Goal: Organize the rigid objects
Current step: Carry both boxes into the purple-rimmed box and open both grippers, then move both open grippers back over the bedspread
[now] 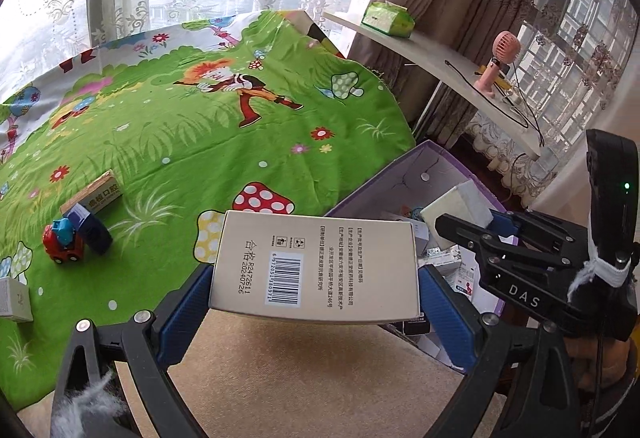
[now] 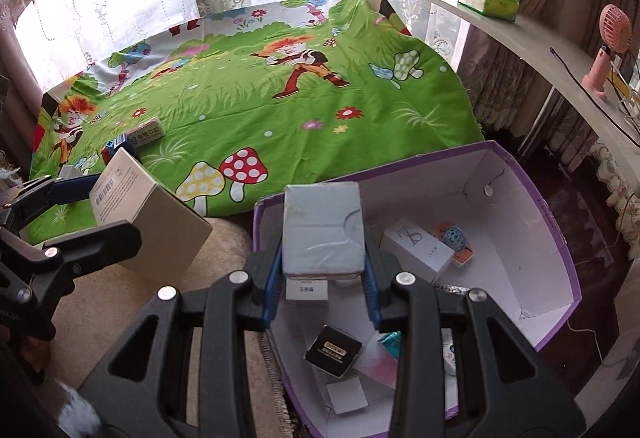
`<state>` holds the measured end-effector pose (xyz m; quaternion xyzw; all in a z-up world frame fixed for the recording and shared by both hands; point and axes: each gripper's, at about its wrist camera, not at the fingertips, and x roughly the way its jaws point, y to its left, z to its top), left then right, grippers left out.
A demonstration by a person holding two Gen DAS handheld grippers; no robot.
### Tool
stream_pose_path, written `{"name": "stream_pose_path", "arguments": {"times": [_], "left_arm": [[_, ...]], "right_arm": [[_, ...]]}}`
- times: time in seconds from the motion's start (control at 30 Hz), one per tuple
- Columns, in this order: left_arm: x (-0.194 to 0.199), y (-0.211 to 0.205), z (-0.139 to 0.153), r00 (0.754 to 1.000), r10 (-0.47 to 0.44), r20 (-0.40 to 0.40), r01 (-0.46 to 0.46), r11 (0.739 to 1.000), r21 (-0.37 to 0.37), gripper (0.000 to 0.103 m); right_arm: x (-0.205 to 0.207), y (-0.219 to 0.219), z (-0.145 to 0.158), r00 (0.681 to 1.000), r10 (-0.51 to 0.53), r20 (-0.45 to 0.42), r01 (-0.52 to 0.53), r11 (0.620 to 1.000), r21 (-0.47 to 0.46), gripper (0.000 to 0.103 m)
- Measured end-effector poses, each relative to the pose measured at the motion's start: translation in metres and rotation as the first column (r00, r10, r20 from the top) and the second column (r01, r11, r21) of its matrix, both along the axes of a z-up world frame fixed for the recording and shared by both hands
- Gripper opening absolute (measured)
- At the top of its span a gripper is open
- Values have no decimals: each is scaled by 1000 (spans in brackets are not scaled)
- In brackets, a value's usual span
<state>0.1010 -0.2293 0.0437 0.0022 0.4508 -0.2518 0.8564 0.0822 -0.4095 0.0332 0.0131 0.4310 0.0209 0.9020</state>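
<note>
meanwhile both claws grip stiff, seemingly light cartons by their side faces: left gripper (image 1: 314, 292) clamps beige box (image 1: 316, 266), right gripper (image 2: 323, 280) clamps grey box (image 2: 323, 228) above purple bin's near edge (image 2: 536, 193).

My right gripper (image 2: 325, 278) is clamped on a pale grey box (image 2: 322, 228), holding it over the near end of the purple-walled carton (image 2: 556, 238). Inside the carton I see a white box (image 2: 416, 252), a black box (image 2: 333, 350) and a few smaller packs (labels too small to read). At left, my left gripper (image 2: 86, 209) grips a beige barcode box (image 2: 148, 213) above the carpet, near the green cartoon cloth (image 2: 260, 97).
</note>
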Motion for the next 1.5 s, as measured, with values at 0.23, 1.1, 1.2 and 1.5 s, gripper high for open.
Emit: {"name": "stream_pose_path", "arguments": {"times": [0.23,1.1,1.2,1.5], "left_arm": [[-4,-37,1,997,-77,7,77,997,-3,100],[-1,-14,16,992,38,121,-42,999,32,101],[0,-7,14,993,49,106,-50,999,10,101],[-3,21,13,989,108,99,-107,994,-18,101]], "right_arm": [[-3,-41,4,995,-101,9,101,995,-15,38],[-9,-60,40,963,-226,150,238,969,-69,102],[-11,-56,42,954,-234,188,251,965,-74,102],[-8,-41,32,968,-202,149,214,974,-71,102]]}}
